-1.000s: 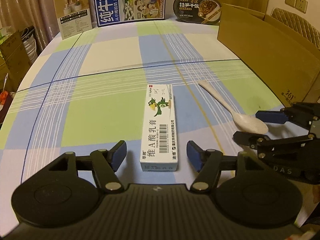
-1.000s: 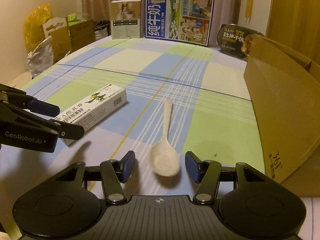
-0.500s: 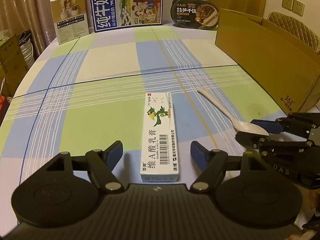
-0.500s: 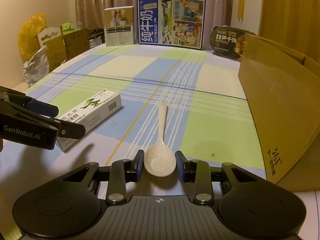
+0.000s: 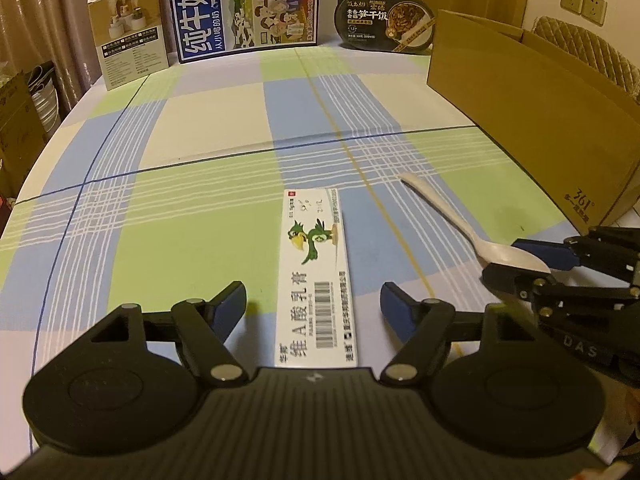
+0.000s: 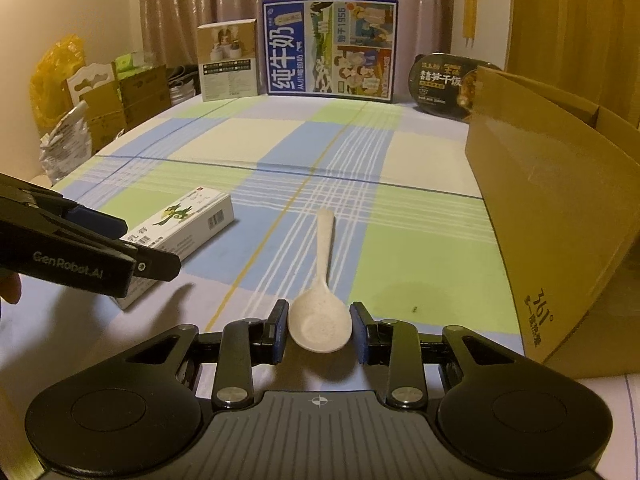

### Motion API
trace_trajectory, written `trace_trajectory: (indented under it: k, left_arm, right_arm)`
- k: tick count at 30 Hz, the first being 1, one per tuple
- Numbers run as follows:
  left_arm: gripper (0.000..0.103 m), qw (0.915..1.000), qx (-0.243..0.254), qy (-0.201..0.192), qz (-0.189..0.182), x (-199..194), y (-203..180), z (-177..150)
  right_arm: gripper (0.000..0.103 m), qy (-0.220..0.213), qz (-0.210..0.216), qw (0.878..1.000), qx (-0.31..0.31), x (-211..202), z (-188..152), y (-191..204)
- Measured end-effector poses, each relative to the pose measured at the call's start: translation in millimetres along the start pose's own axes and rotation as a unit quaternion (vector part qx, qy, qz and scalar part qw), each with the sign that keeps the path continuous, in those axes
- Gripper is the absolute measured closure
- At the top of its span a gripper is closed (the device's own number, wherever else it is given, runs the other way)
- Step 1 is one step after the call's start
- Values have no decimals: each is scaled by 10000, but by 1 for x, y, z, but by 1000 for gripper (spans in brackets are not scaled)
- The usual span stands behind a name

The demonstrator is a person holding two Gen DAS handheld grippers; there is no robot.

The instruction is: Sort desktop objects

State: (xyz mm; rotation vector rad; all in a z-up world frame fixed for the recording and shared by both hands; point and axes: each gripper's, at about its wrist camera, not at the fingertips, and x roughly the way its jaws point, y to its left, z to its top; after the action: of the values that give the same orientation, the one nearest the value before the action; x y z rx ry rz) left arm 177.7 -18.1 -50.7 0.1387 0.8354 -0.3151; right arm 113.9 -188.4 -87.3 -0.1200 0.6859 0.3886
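A white ointment box [image 5: 316, 276] with a green bird print lies on the checked tablecloth, its near end between the open jaws of my left gripper [image 5: 313, 304], which do not touch it. The box also shows in the right wrist view [image 6: 180, 232]. A cream plastic spoon [image 6: 322, 292] lies on the cloth with its handle pointing away. My right gripper [image 6: 320, 332] has closed on the spoon's bowl, both pads against its sides. The spoon also shows in the left wrist view [image 5: 472, 228], with the right gripper [image 5: 532, 260] around the bowl.
An open cardboard box [image 6: 560, 208] stands at the right edge of the table. At the far edge stand a blue milk carton [image 5: 244, 8], a small beige box [image 5: 128, 32] and a black instant-rice bowl [image 5: 386, 20]. Bags and cartons [image 6: 80, 100] sit beyond the left side.
My right gripper has moved forward around the spoon's bowl and closed onto it. My left gripper has advanced over the near end of the ointment box, jaws still open.
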Motion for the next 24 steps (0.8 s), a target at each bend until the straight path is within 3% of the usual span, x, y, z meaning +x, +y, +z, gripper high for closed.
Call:
trace_trajectory:
  k: [2,4,10,24]
  left_arm:
    - [39,10000,27,35,17,3,-1,3]
    - [55,9999,34,75,63,7,-1,5]
    - [69,9998,107,140,89,12,-5,4]
    - [70,9995,-154,250,83,-12,-19,-17]
  right_arm:
    - [73,-2,-4,10000,7,0,1,-1]
    - [73,-17,-4,10000,10,-1,1,-1]
    - [73,4,4,10000,50,0,1,-2]
    - [73,3,20,10000,68,-10,0,1]
